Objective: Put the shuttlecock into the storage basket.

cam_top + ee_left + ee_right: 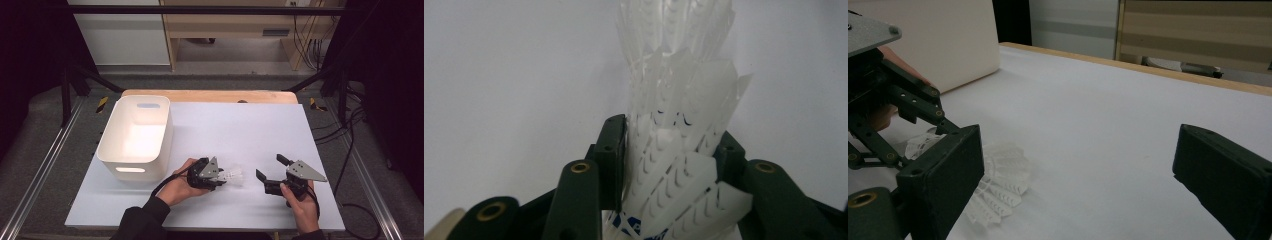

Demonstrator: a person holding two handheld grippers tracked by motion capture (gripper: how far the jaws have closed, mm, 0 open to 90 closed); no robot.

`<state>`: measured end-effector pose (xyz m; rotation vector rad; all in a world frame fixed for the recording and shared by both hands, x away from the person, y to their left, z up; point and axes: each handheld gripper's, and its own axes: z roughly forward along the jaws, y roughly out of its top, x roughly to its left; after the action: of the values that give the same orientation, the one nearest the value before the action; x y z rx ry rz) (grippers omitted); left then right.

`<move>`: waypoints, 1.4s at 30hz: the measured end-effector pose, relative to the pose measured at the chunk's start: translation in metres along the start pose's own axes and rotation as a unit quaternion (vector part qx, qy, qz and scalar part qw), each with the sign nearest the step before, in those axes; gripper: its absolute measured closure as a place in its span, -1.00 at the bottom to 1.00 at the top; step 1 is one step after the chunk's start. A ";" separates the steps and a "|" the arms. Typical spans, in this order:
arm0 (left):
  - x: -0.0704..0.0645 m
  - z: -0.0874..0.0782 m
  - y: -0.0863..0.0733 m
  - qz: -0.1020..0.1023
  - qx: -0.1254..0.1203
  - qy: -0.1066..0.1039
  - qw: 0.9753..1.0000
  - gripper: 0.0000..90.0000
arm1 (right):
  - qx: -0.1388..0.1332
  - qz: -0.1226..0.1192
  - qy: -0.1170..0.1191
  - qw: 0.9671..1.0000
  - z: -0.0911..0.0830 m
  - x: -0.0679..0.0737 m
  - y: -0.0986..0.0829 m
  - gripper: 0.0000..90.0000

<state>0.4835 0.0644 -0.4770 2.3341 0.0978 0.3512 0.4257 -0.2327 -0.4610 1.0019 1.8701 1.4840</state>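
1. Shuttlecocks (233, 176), white and feathered, lie stacked one inside another on the white bench (240, 130), near its front edge and between the two tools.
2. Left tool (220, 178) has its jaws closed against the sides of the stack; the left gripper view shows the feather skirts (674, 165) pressed between both black jaws, with the stack reaching away over the bench surface.
3. Right tool (270, 167) is spread wide and holds nothing; it sits just to the right of the shuttlecocks, apart from them, with its jaws pointing toward them.
4. Bin (136, 136), white and open-topped, stands on the left part of the bench, beside the person's left hand (179, 189).
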 end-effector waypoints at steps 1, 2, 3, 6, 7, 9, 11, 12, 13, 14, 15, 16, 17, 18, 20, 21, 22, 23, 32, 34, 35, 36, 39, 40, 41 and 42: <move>0.000 0.000 0.000 0.002 0.000 0.001 1.000 0.35 | 0.000 0.000 0.000 1.000 0.000 0.000 0.000 -0.86; -0.001 0.000 0.000 0.002 0.000 0.002 1.000 0.38 | 0.000 0.000 0.000 1.000 0.000 0.000 0.000 -0.86; -0.001 0.000 0.000 0.003 0.001 0.003 1.000 0.39 | 0.000 0.000 0.000 1.000 0.000 0.000 0.000 -0.86; -0.003 0.001 0.001 0.003 0.004 0.009 1.000 0.41 | 0.001 0.003 0.000 1.000 0.000 0.000 0.000 -0.86; -0.003 0.001 0.001 0.002 0.003 0.010 1.000 0.41 | 0.000 0.001 0.000 1.000 0.000 0.000 0.000 -0.86; -0.003 0.000 0.002 -0.003 -0.001 0.012 1.000 0.41 | 0.001 0.002 0.000 1.000 0.000 0.000 0.000 -0.86; -0.003 -0.003 0.004 -0.013 -0.012 0.015 1.000 0.41 | 0.001 0.002 -0.001 1.000 -0.001 0.000 0.000 -0.86; -0.003 -0.004 0.005 -0.016 -0.018 0.018 1.000 0.41 | -0.001 0.004 -0.001 1.000 -0.001 0.000 0.000 -0.86; -0.002 -0.007 0.007 -0.023 -0.026 0.021 0.999 0.41 | -0.002 0.002 -0.003 1.000 -0.001 -0.001 0.000 -0.86; -0.001 -0.010 0.008 -0.030 -0.035 0.024 0.999 0.41 | -0.002 0.002 -0.003 1.000 -0.001 -0.001 0.001 -0.86; 0.001 -0.013 0.010 -0.039 -0.047 0.028 0.998 0.41 | -0.004 0.001 -0.004 1.000 -0.002 -0.001 0.001 -0.86; 0.002 -0.017 0.013 -0.051 -0.062 0.032 0.996 0.41 | -0.004 0.003 -0.005 1.000 -0.002 -0.002 0.001 -0.86; 0.003 -0.022 0.015 -0.060 -0.075 0.037 0.995 0.41 | -0.004 0.004 -0.006 1.000 -0.003 -0.002 0.001 -0.86; 0.004 -0.027 0.018 -0.069 -0.090 0.041 0.993 0.41 | -0.005 0.003 -0.007 1.000 -0.003 -0.002 0.001 -0.86; 0.006 -0.037 0.026 -0.083 -0.117 0.048 0.988 0.41 | -0.007 0.004 -0.009 1.000 -0.003 -0.003 0.001 -0.86; 0.007 -0.043 0.030 -0.090 -0.130 0.053 0.986 0.41 | -0.008 0.003 -0.009 1.000 -0.004 -0.003 0.001 -0.86; 0.009 -0.048 0.034 -0.095 -0.142 0.056 0.984 0.41 | -0.007 0.003 -0.011 1.000 -0.004 -0.004 0.001 -0.86; 0.010 -0.053 0.037 -0.099 -0.150 0.060 0.982 0.41 | -0.007 0.002 -0.012 1.000 -0.004 -0.004 0.001 -0.86; 0.015 -0.078 0.061 -0.089 -0.172 0.079 0.978 0.41 | -0.013 -0.002 -0.018 1.000 -0.005 -0.003 0.001 -0.89; 0.015 -0.081 0.064 -0.084 -0.174 0.080 0.978 0.41 | -0.015 -0.004 -0.019 1.000 -0.005 -0.003 0.001 -0.89; 0.015 -0.083 0.065 -0.085 -0.177 0.080 0.977 0.41 | -0.017 -0.005 -0.019 1.000 -0.005 -0.003 0.000 -0.89; 0.016 -0.084 0.066 -0.085 -0.180 0.080 0.977 0.41 | -0.018 -0.005 -0.019 1.000 -0.005 -0.003 0.000 -0.89; 0.017 -0.088 0.068 -0.083 -0.180 0.083 0.977 0.41 | -0.024 -0.013 -0.020 0.999 -0.004 -0.001 0.000 -0.89; 0.018 -0.090 0.069 -0.086 -0.184 0.084 0.976 0.41 | -0.026 -0.014 -0.020 0.999 -0.004 -0.001 0.000 -0.89; 0.019 -0.092 0.069 -0.088 -0.187 0.085 0.975 0.41 | -0.029 -0.016 -0.022 0.999 -0.004 -0.001 0.000 -0.88; 0.020 -0.094 0.069 -0.089 -0.188 0.086 0.974 0.41 | -0.029 -0.017 -0.022 0.999 -0.004 -0.001 0.000 -0.87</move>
<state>0.4744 0.0831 -0.3604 1.9015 0.2967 0.4397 0.4228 -0.2360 -0.4605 0.9633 1.7941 1.4764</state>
